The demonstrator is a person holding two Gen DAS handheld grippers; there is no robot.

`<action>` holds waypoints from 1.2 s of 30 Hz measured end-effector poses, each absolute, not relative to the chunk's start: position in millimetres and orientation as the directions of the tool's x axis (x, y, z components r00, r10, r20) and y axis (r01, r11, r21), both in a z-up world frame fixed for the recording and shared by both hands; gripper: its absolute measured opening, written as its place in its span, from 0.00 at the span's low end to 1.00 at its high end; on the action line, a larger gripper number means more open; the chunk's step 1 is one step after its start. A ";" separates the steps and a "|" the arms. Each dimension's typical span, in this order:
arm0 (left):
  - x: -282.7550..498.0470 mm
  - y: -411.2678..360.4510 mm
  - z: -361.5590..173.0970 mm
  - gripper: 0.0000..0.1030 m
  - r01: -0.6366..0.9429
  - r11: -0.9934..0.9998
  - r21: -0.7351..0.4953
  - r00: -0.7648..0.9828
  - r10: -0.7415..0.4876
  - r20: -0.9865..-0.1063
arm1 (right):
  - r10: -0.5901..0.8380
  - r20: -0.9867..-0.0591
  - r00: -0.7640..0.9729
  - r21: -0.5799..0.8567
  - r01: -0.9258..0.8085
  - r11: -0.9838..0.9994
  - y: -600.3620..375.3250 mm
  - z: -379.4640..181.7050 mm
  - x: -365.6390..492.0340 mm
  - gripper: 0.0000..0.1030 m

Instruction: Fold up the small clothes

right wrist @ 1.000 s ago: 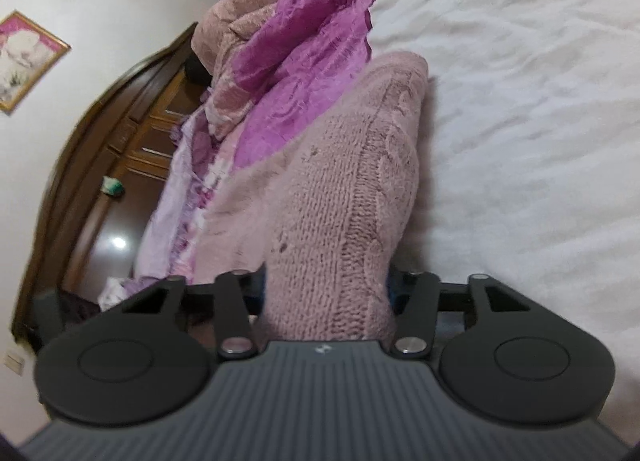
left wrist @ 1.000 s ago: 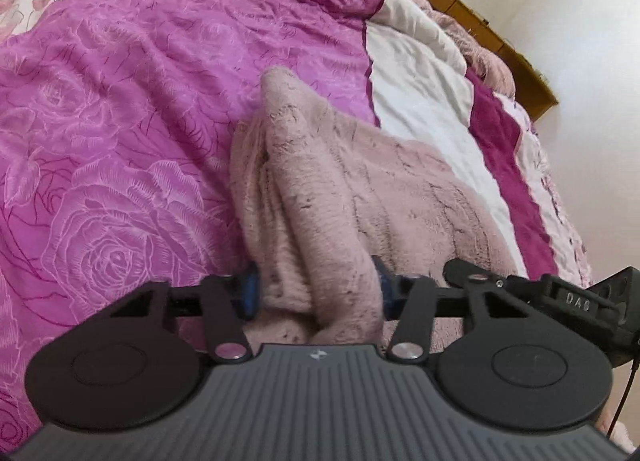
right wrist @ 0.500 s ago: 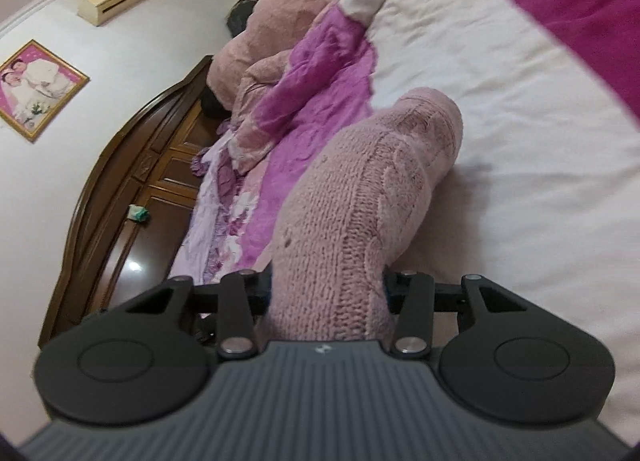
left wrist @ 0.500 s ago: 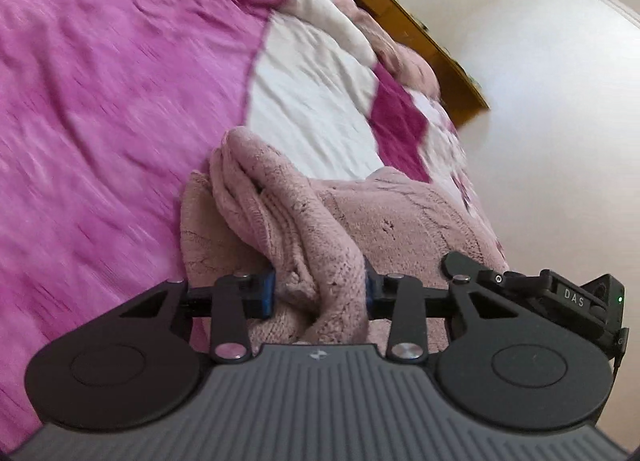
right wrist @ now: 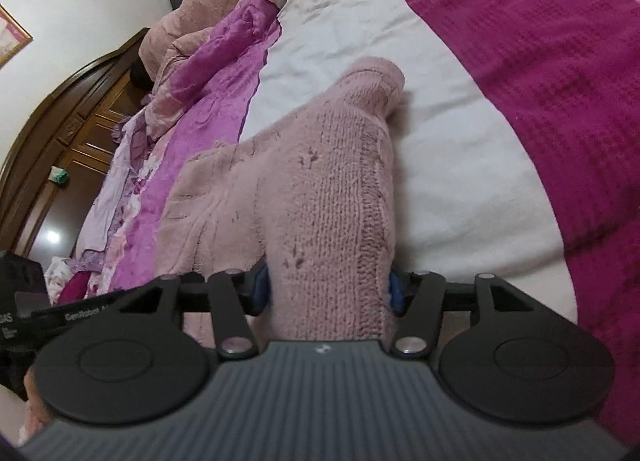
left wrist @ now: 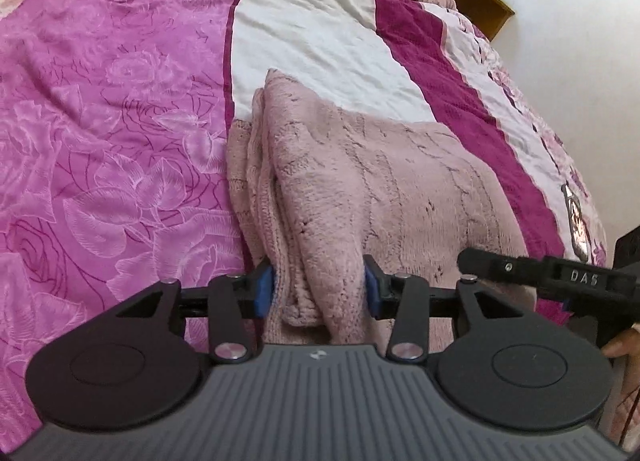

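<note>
A pale pink knitted garment [left wrist: 372, 181] lies folded in layers on the bed. My left gripper [left wrist: 318, 293] is shut on its bunched near left edge, blue pads pressing the knit from both sides. My right gripper [right wrist: 328, 289] is shut on the garment's [right wrist: 320, 189] near right edge, a thick fold rising between the fingers. The right gripper [left wrist: 560, 281] shows at the right edge of the left wrist view. The left gripper [right wrist: 24, 309] shows at the left edge of the right wrist view.
The bed is covered by a quilt with a pink rose panel [left wrist: 100, 121], a white panel [left wrist: 312, 33] and a magenta stripe [right wrist: 560, 81]. Rumpled bedding and pillows [right wrist: 224, 13] lie at the head. A dark wooden cabinet [right wrist: 60, 121] stands beside the bed.
Both grippers have carried the garment's held edge across the bed and set it lower. The knit now lies flatter and more spread over the white panel. Both stay shut on it.
</note>
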State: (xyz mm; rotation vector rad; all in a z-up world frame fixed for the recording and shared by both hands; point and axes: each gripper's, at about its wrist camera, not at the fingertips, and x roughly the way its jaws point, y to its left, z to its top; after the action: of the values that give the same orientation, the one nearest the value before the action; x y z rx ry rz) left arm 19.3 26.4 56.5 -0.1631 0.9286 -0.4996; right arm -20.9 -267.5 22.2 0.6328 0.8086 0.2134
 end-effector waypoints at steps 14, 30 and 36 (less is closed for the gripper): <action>83.4 21.4 73.5 0.63 0.291 0.906 -0.308 0.542 -0.421 -0.727 | 0.367 -0.591 0.719 0.621 0.115 0.775 -301.5 38.2 20.8 0.76; 82.1 42.8 60.7 0.64 0.211 0.956 -0.201 0.601 -0.290 -0.745 | 0.388 -0.594 0.705 0.539 -0.009 0.842 -271.6 19.2 67.6 0.59; 64.5 41.4 78.8 0.64 0.220 0.957 -0.192 0.616 -0.289 -0.733 | 0.318 -0.591 0.741 0.521 0.050 0.852 -268.2 40.9 46.1 0.61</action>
State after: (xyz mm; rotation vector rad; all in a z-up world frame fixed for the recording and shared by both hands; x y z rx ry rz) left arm 64.5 41.4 78.8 -0.0862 0.8592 -0.2930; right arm 46.1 -268.2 40.9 0.5421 0.7289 0.1555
